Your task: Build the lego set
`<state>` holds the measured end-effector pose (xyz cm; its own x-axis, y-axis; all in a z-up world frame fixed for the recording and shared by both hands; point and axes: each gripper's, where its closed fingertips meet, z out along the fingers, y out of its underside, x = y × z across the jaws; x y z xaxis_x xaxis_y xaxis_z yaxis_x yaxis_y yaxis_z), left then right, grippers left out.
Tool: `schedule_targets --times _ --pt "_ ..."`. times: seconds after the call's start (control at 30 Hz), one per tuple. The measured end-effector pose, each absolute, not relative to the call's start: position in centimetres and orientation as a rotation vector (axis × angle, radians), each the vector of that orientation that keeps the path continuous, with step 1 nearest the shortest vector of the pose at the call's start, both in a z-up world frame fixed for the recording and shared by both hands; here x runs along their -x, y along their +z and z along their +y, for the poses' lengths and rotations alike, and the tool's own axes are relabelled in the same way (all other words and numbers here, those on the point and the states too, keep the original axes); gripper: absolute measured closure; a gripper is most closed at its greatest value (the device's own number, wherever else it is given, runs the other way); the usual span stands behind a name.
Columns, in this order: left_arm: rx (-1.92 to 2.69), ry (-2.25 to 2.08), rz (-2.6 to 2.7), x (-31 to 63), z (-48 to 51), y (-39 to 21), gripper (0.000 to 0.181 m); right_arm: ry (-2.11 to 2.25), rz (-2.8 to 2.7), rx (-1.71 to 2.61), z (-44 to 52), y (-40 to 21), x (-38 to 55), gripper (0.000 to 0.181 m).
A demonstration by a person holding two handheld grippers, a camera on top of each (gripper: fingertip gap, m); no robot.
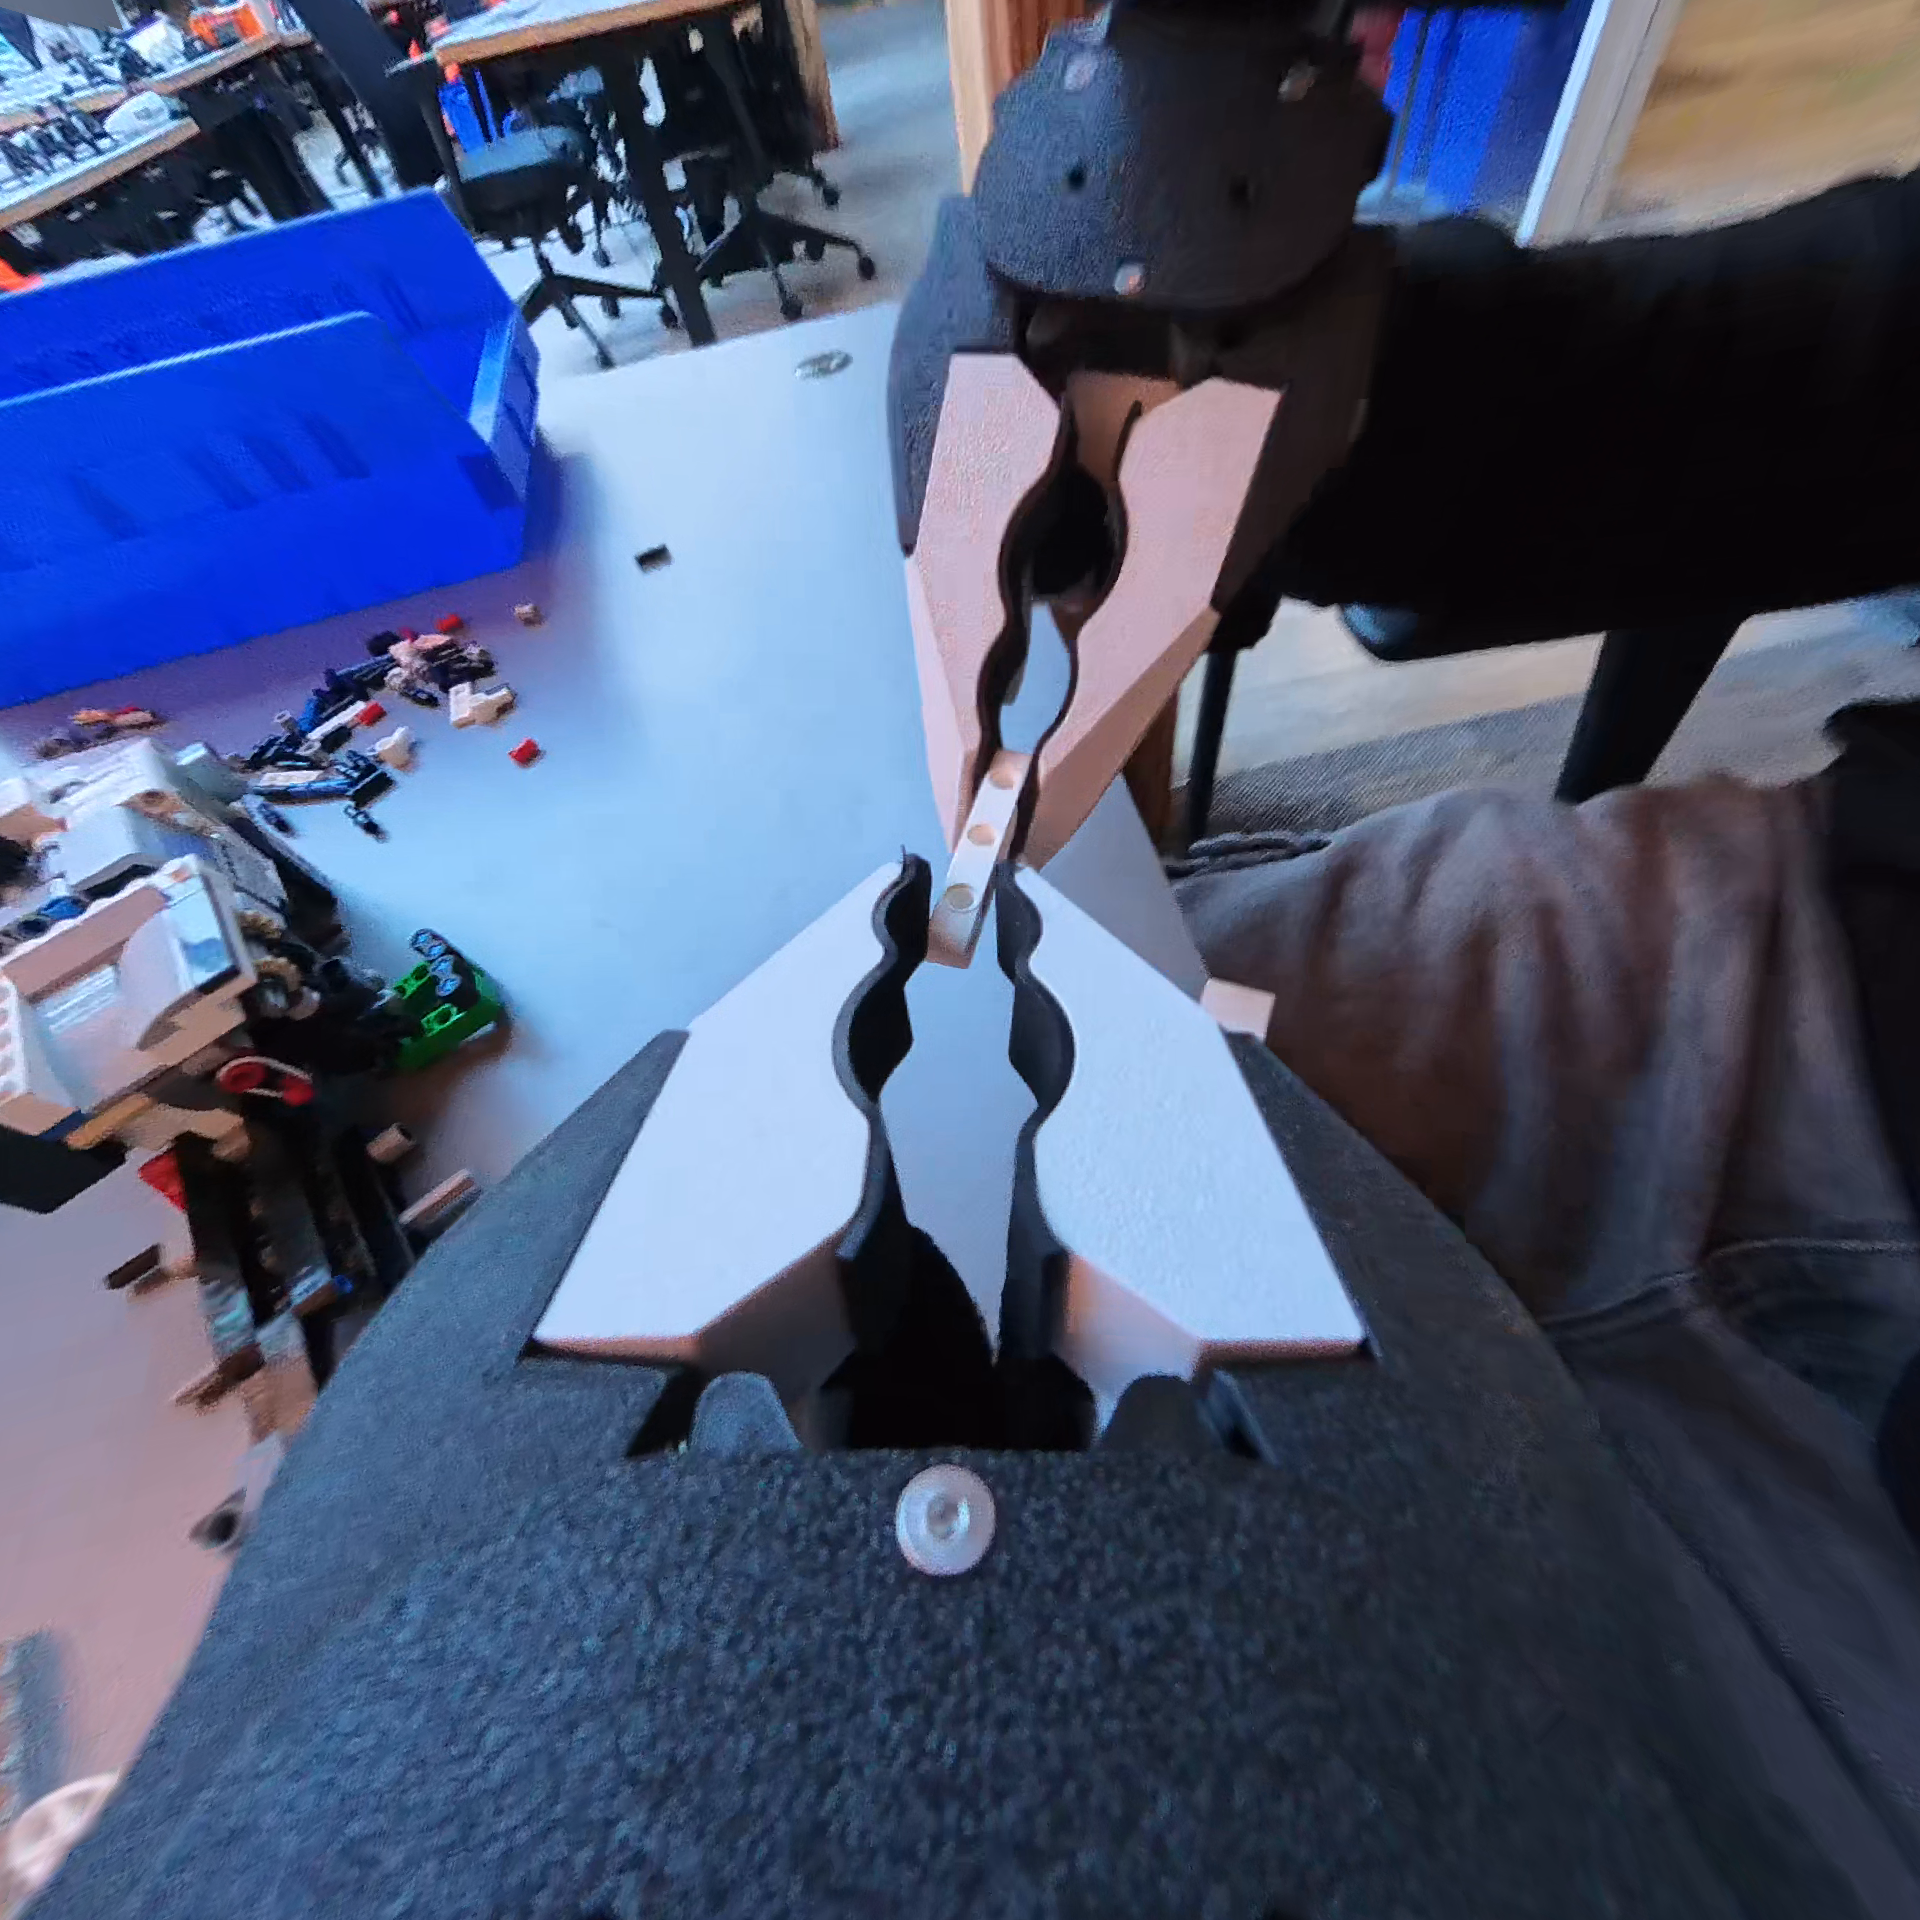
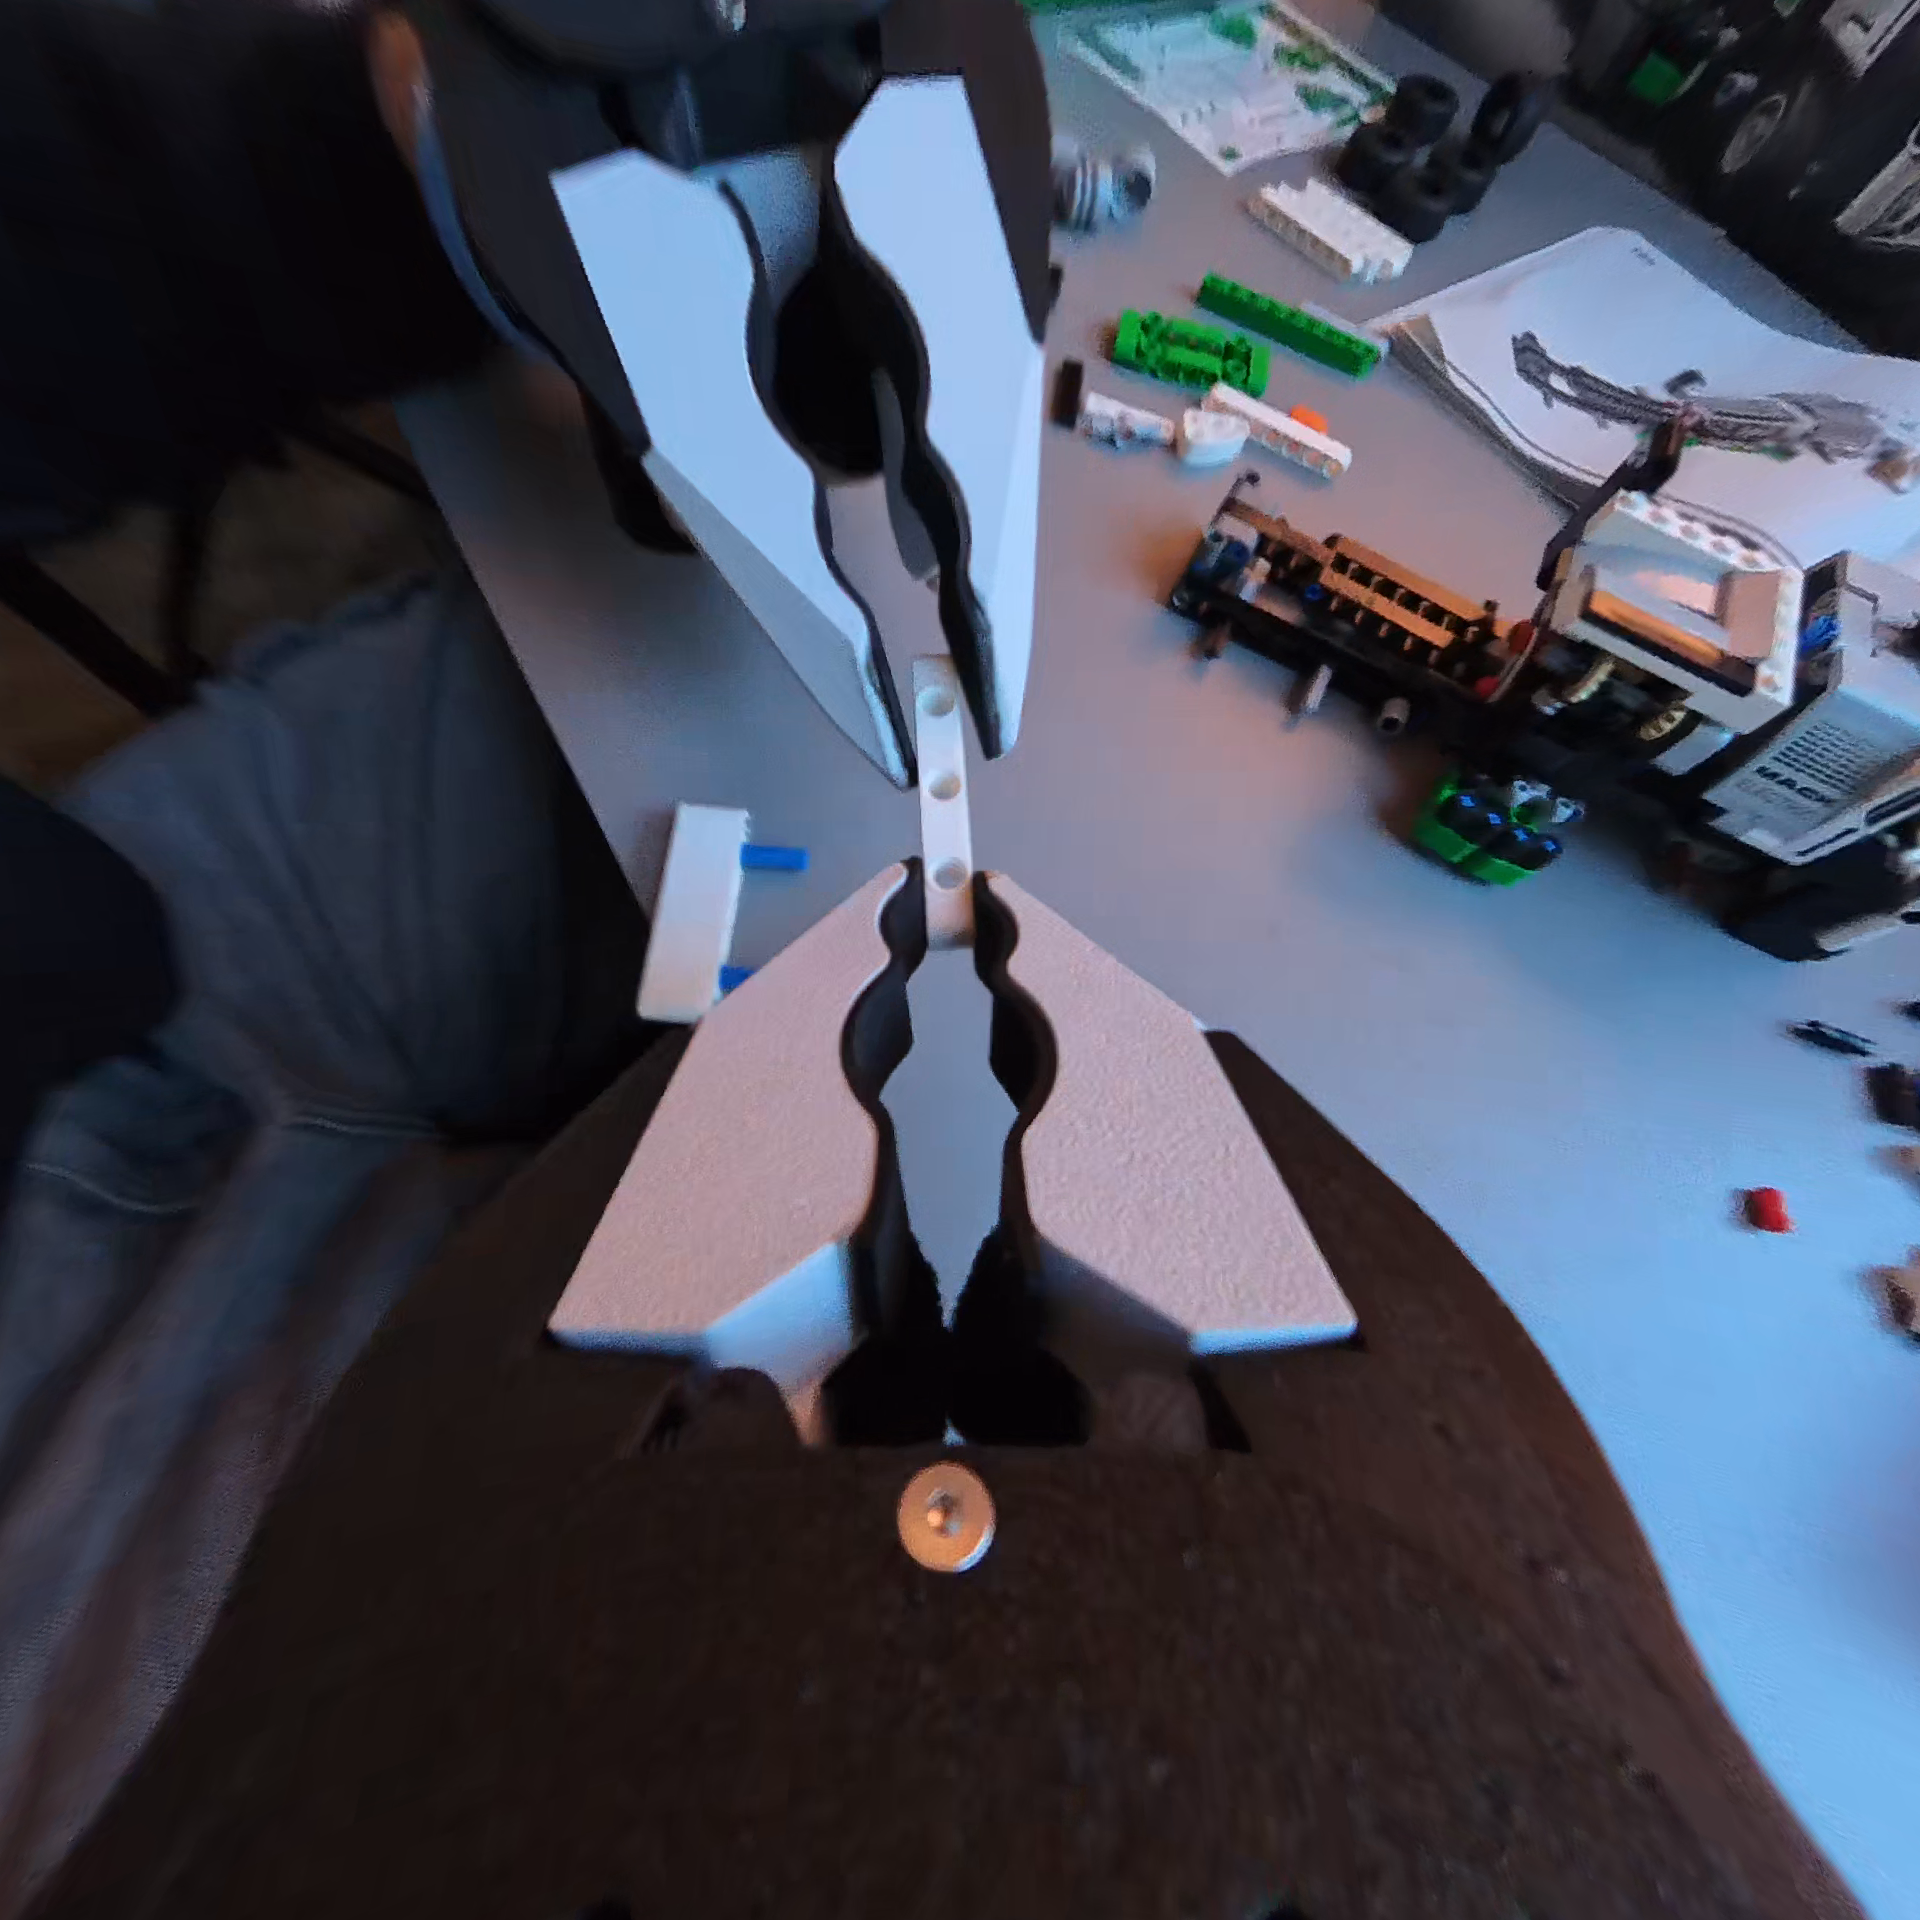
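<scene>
A white lego beam with round holes (image 1: 982,831) hangs in the air between my two grippers, near the table's edge. My right gripper (image 2: 948,883) is shut on one end of the beam (image 2: 943,784); it comes in from above in the left wrist view (image 1: 1006,774). My left gripper (image 1: 956,883) is open, its fingers astride the beam's other end with a small gap on one side; it also shows in the right wrist view (image 2: 935,743). The half-built white and black truck (image 2: 1662,634) stands on the table to the right, also seen in the left wrist view (image 1: 156,987).
On the grey table (image 1: 675,727) lie a pile of small loose pieces (image 1: 395,686), a green block (image 2: 1486,831), green beams (image 2: 1288,322), black tyres (image 2: 1423,135), an open booklet (image 2: 1558,343) and a white piece with blue pins (image 2: 691,914). Blue bins (image 1: 239,436) stand behind. A person's leg (image 1: 1507,1039) is beside the edge. Left and right tips are no more than a few centimetres apart. Both grippers' tips are roughly 15 centimetres from the green block (image 2: 1486,831). It turns up in the left wrist view (image 1: 451,969) as well.
</scene>
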<state>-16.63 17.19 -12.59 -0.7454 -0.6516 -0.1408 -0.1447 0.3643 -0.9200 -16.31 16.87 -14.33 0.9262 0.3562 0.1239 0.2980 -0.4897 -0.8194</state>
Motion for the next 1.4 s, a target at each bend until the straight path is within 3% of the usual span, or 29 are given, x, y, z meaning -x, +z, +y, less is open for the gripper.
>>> schedule_targets --times 0.2,0.57,0.87,1.4 --pt "0.675 -1.357 2.212 17.2 16.9 -13.4 0.175 0.151 -0.469 2.105 16.1 -12.9 16.7 0.161" --pt "0.550 -1.213 2.268 17.5 16.2 -15.2 0.174 -0.083 -0.732 2.287 16.8 -15.9 17.8 0.171" --pt "0.590 -1.332 2.265 18.0 16.0 -14.1 0.175 0.099 -0.651 2.234 16.4 -14.7 18.0 0.174" --pt "0.580 -1.206 2.351 18.2 16.1 -16.0 0.175 -0.015 -0.720 2.285 16.2 -16.1 18.2 0.174"
